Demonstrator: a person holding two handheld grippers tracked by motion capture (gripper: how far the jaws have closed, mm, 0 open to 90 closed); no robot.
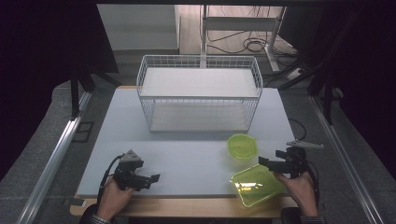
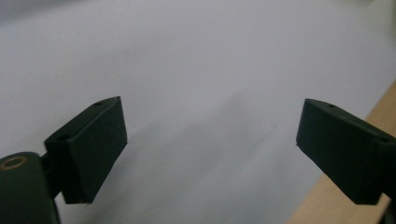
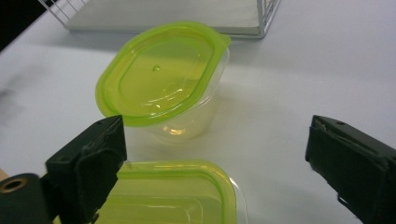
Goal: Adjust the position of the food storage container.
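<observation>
presently: right gripper, jaws wide, nothing held, above rectangular green-lidded container at 5 o'clock on surface; oval container just beyond. left gripper, 7 o'clock, wide, empty.

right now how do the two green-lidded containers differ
The oval container is smaller and stands farther from the person, nearer the wire basket; the rectangular container is larger and lies at the table's near edge, just under the right gripper. The oval one has rounded sides, the other squarer corners. Both have translucent yellow-green lids, closed.
</observation>
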